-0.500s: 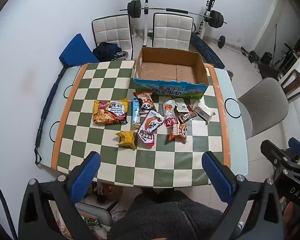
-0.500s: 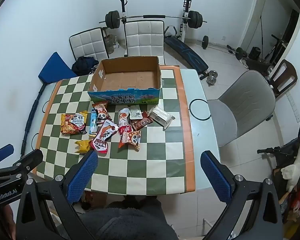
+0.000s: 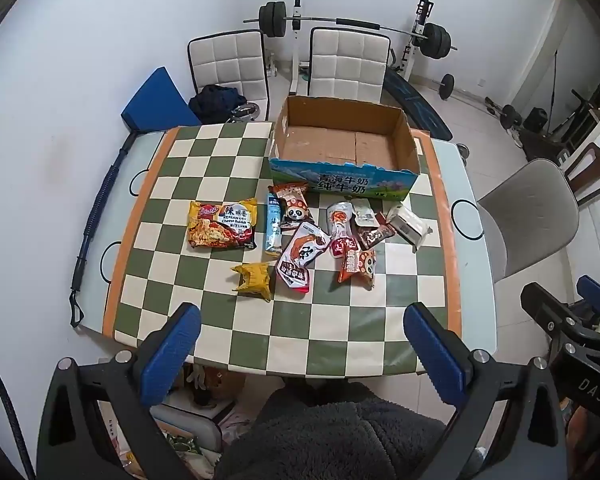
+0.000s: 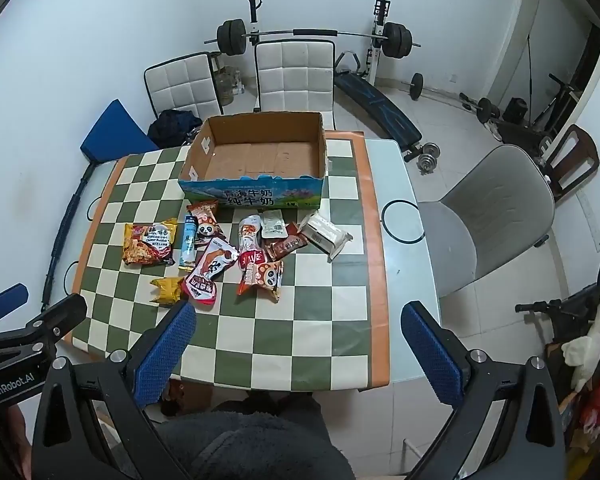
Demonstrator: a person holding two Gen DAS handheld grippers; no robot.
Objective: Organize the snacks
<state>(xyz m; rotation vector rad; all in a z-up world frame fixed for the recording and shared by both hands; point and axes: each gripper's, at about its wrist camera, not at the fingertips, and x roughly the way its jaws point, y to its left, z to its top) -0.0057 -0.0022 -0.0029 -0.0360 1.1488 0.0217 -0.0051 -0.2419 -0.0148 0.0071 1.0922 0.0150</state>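
Note:
An empty cardboard box (image 3: 342, 148) (image 4: 256, 156) stands at the far side of the checkered table (image 3: 228, 320). Several snack packs lie in front of it: a noodle pack (image 3: 222, 226) (image 4: 150, 244), a blue tube (image 3: 274, 224), a yellow pack (image 3: 254, 276) (image 4: 166, 290), panda packs (image 3: 296, 206) and a white wrapped pack (image 3: 406, 224) (image 4: 324, 234). My left gripper (image 3: 300, 354) is open and empty, high above the table's near edge. My right gripper (image 4: 300, 354) is open and empty, likewise above the near edge.
Two white chairs (image 3: 348, 62) stand behind the table, a grey chair (image 3: 532, 216) at its right. Weight bench and barbell (image 3: 352, 24) stand at the back wall. A blue cushion (image 3: 156, 102) and a dark bag (image 3: 216, 100) are at the back left.
Both views have shifted slightly forward toward the table. The snacks and the box have not moved.

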